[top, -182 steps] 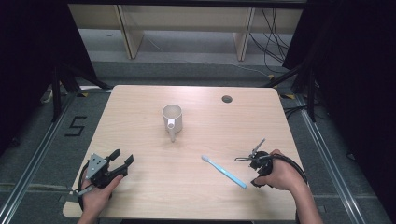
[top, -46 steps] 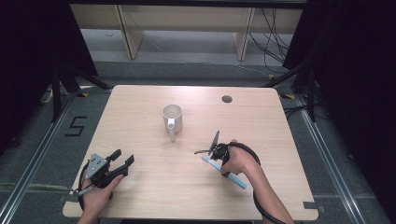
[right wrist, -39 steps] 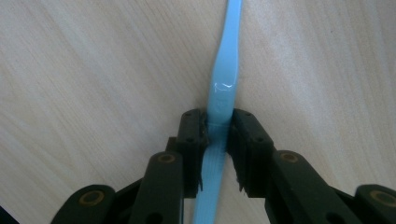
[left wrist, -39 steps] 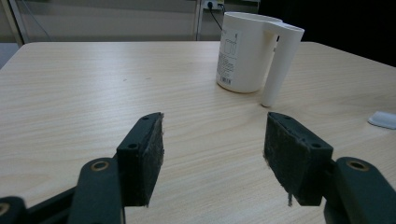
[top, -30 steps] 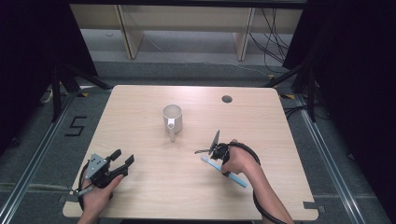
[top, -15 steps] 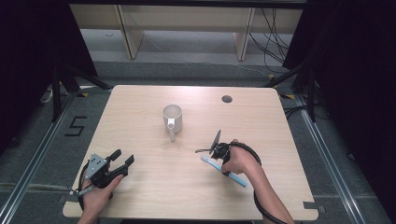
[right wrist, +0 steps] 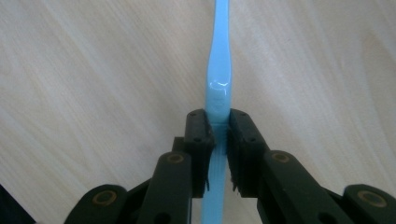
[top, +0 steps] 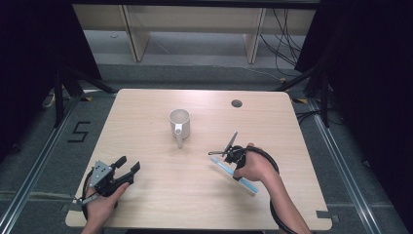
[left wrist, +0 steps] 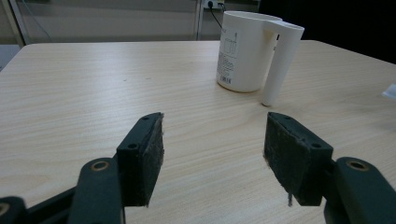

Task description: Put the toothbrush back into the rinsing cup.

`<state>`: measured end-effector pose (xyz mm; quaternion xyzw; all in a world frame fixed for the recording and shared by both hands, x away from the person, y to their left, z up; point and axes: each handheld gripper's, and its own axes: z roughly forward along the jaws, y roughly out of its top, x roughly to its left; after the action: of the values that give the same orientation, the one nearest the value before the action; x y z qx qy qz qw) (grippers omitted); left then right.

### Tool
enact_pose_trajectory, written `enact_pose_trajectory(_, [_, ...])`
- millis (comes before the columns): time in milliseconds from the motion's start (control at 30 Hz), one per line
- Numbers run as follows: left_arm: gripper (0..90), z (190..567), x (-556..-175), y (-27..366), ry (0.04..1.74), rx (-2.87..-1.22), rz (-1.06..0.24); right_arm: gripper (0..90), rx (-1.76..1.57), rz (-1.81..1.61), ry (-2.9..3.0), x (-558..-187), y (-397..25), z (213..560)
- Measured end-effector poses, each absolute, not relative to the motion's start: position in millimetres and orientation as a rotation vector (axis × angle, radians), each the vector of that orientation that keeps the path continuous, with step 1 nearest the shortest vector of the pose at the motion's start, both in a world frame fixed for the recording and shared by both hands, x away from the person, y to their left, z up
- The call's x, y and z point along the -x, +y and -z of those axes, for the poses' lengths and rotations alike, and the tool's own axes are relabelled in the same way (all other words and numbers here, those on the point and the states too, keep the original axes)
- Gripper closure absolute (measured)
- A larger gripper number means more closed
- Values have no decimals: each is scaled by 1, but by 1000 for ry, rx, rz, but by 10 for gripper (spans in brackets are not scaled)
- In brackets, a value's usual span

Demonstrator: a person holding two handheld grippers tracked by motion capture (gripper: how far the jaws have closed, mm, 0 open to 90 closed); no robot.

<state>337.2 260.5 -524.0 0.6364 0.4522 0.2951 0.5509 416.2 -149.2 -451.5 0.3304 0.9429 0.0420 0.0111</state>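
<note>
Between the right gripper's (right wrist: 218, 140) jaws sat the light blue toothbrush (right wrist: 219, 79), clamped on its handle, both pads pressed against it. Toothbrush lay flat on the table (right wrist: 93, 70), running straight ahead of the gripper in the right gripper view and back under it. From the high view, right gripper (top: 228, 152) was over the toothbrush's (top: 243, 181) upper-left end, the rest of the handle trailing back toward the person's hand (top: 253, 168) and past it toward the near table edge. Ahead and to the left of that gripper, well apart, stood a white mug (top: 179, 123), upright, handle turned toward the person.

Left gripper (top: 124, 168) rested low on the table near the front-left corner, held in the left hand (top: 100, 202), jaws spread wide, nothing between them. Left gripper view had its pads (left wrist: 152, 154) apart over bare wood, the mug (left wrist: 247, 51) ahead and slightly right, well off, handle on its right side. Round hole (top: 236, 103) in the table (top: 146, 112) lay far ahead of the right gripper.
</note>
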Motion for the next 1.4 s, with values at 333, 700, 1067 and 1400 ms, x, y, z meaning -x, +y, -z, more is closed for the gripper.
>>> enact_pose_trajectory(333, [375,524,-337,259,1071,-1516,-704,793,-972,-285,2899,-411,-157,443])
enact_pose_trajectory(700, [373,524,-337,259,1071,-1513,-705,793,-979,-459,2808,-404,-167,426])
enact_pose_trajectory(1067, [372,524,-336,259,1072,-1506,-707,793,-1092,-639,2685,-393,-175,429])
enact_pose_trajectory(1400, [372,524,-336,259,1065,-1512,-711,793,-1051,-858,2538,-385,-179,435])
